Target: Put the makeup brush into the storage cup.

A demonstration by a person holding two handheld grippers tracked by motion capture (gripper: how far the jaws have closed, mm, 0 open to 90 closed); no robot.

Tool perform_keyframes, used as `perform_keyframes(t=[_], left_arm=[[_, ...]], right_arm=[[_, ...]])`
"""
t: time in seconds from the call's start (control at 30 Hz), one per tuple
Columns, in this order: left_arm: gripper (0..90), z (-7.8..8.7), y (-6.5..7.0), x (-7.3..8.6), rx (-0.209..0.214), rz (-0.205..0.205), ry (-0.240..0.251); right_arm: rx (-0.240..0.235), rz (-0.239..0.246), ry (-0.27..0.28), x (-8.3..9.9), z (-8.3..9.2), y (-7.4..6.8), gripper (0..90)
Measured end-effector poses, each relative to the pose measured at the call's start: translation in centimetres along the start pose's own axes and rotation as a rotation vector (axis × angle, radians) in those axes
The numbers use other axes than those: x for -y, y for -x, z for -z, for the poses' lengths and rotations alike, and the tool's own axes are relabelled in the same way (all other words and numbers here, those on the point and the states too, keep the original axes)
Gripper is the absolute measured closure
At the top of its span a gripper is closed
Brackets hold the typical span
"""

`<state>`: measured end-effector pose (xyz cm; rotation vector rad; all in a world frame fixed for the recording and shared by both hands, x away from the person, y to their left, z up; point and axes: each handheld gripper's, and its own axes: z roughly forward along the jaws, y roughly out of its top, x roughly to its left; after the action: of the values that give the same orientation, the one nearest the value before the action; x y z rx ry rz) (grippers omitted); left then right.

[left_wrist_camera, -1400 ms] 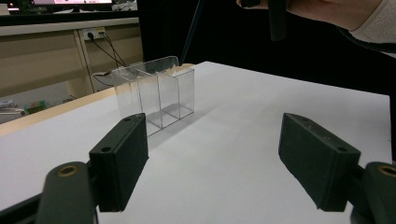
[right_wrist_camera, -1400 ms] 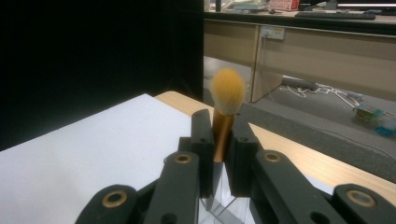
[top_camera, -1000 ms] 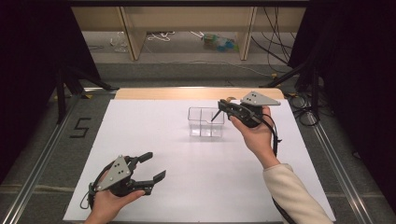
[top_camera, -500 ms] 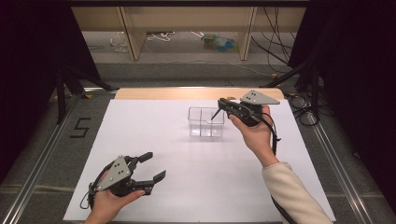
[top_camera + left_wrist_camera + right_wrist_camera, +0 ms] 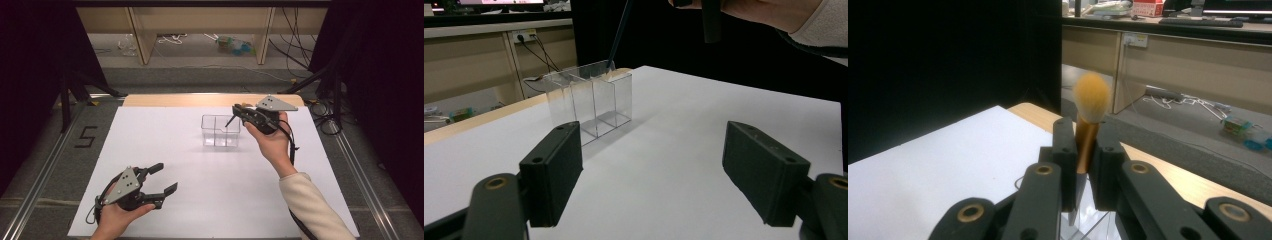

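We held the right gripper (image 5: 234, 116) over the clear divided box (image 5: 220, 131), its fingers (image 5: 1065, 150) clenched on a makeup brush (image 5: 1090, 117), handle tip down at the box's rim. Our left gripper (image 5: 166, 179) rested near the tabletop (image 5: 225, 190) edge, fingers (image 5: 553, 175) spread, grasping nothing.

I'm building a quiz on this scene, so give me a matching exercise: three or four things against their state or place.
Things:
1. left gripper
2. right gripper
3. clear box
4. makeup brush

States or places:
A. standing on the white sheet, divided into compartments
B. fingers apart with nothing between them
C. orange bristles up, handle tip in the box
D. shut on a copper ferrule

Pairs: 1-B, 2-D, 3-A, 4-C
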<state>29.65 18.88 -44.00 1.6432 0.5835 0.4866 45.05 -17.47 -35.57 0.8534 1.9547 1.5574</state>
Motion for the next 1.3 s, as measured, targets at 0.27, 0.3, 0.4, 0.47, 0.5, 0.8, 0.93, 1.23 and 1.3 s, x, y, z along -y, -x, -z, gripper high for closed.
perform_keyframes(t=[0.27,0.3,0.4,0.47,0.5,0.8,0.93,1.23,1.3], left_arm=[[24.1,0.1,0.0,0.0,-0.006,-0.002,-0.01],[24.1,0.1,0.0,0.0,-0.006,0.0,-0.009],[24.1,0.1,0.0,0.0,-0.006,0.0,-0.01],[24.1,0.0,0.0,0.0,-0.006,0.002,-0.01],[24.1,0.0,0.0,0.0,-0.006,0.0,-0.01],[24.1,0.0,0.0,0.0,-0.005,0.001,-0.012],[24.1,0.0,0.0,0.0,-0.005,0.001,-0.012],[24.1,0.0,0.0,0.0,-0.005,0.001,-0.012],[24.1,0.0,0.0,0.0,-0.005,0.002,-0.012]], right_arm=[[0.001,-0.002,0.003,0.0,-0.2,0.1,84.0],[0.004,0.001,0.005,0.0,-0.3,0.1,84.0],[0.005,0.001,0.005,0.0,-0.4,0.1,84.0],[0.002,-0.015,-0.004,0.0,-0.4,0.0,84.0],[0.002,-0.017,-0.008,0.0,-0.5,0.0,84.0],[0.006,-0.021,0.001,0.2,-0.9,0.0,84.0],[0.009,-0.016,0.003,0.2,-1.0,0.1,84.0],[0.015,0.014,0.011,0.3,-1.5,0.3,84.0],[0.019,0.016,0.016,0.4,-1.6,0.2,84.0]])
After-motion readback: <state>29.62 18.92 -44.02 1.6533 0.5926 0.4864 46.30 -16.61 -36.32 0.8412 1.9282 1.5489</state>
